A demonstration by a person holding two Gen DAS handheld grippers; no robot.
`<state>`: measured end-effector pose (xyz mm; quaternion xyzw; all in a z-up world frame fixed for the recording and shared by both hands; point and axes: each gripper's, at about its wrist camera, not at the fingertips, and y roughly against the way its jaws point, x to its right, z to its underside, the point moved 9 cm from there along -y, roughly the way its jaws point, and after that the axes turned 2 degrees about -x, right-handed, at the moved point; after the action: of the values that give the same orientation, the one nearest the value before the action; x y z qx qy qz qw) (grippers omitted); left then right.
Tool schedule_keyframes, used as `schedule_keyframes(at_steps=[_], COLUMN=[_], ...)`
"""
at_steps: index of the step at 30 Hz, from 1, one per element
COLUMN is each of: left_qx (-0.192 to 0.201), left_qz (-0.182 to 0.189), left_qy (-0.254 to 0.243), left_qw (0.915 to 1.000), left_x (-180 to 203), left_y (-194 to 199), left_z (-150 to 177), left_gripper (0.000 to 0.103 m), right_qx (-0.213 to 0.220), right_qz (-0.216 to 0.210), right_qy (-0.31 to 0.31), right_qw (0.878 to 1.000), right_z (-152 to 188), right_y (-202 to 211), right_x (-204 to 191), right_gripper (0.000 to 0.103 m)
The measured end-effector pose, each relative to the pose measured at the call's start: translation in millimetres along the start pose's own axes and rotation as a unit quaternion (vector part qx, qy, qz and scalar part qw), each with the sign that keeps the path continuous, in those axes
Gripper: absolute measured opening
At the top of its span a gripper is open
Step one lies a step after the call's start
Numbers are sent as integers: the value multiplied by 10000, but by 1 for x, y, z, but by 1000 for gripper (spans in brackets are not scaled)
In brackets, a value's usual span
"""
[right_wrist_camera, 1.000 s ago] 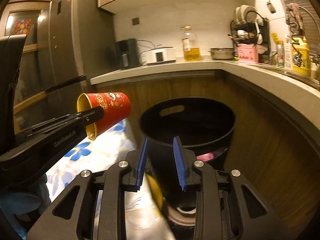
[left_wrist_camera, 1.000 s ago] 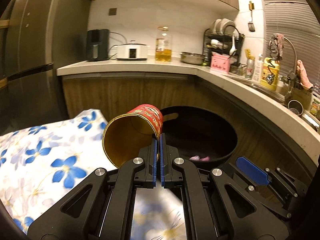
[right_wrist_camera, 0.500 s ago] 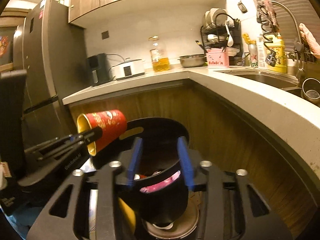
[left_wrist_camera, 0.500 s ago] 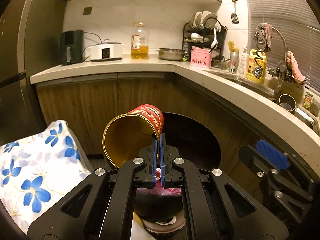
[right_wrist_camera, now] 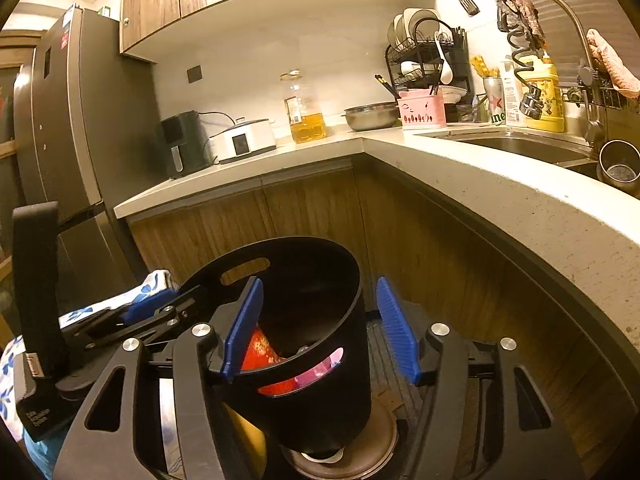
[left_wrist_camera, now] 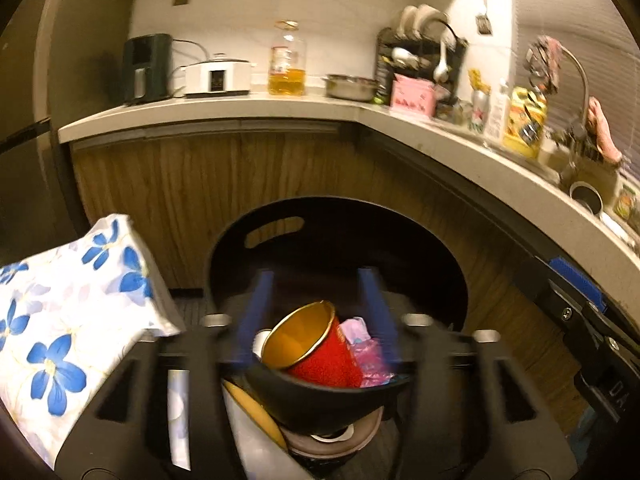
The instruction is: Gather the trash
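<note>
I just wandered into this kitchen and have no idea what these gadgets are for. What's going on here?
A person is clearing up trash with a hand-held claw in each hand. The left claw is open above a black bin that stands on the floor by the wooden cabinets. A red paper cup with a gold lining lies tilted inside the bin, next to some pink wrapping. The right claw is also open and holds nothing, with its fingers on either side of the bin.

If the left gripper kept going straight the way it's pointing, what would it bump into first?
Most likely the red cup lying in the black trash bin, right between the open left gripper fingers; depth is hard to judge.
</note>
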<state>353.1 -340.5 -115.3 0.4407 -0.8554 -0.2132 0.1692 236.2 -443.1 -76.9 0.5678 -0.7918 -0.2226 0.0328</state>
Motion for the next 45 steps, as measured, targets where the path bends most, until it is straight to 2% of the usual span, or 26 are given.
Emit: schedule_keyframes(at_steps=[3,9,18,28,32,35,45], left_qx=[112,293,359,364,431,484,638], left_qz=[-310,-958,-1346,-1753,-1819,-1866,-1978], left_qy=[141,214,548,591,600,607,681], left_qw=[9994,9947,9887,9821,9805,9794,9758], left_x=[-17,-49,-75,-85,-86,-85,-83], left_y=[13,49,101,145,166,182,222], left_z=[1,11,26,40,43,45,56], left_gripper=[73,86,96,97,97,97,97], right_qx=[-3,-46,41,20,24,89,131], right_qz=[-7,-79,-209,-376,-405,-404,-472], right_qy=[-2,-3,122,427,600,707,910], right_qw=[10000,10000,9997,9984,9974,9966,9946], right_z=[0,3,0,6,11,12,21], right_y=[2,6,26,51,63,75,111], right_x=[-2,-7,-25,-53,-65,-72,-87], right_gripper=[67,74,86,88,90,96,96])
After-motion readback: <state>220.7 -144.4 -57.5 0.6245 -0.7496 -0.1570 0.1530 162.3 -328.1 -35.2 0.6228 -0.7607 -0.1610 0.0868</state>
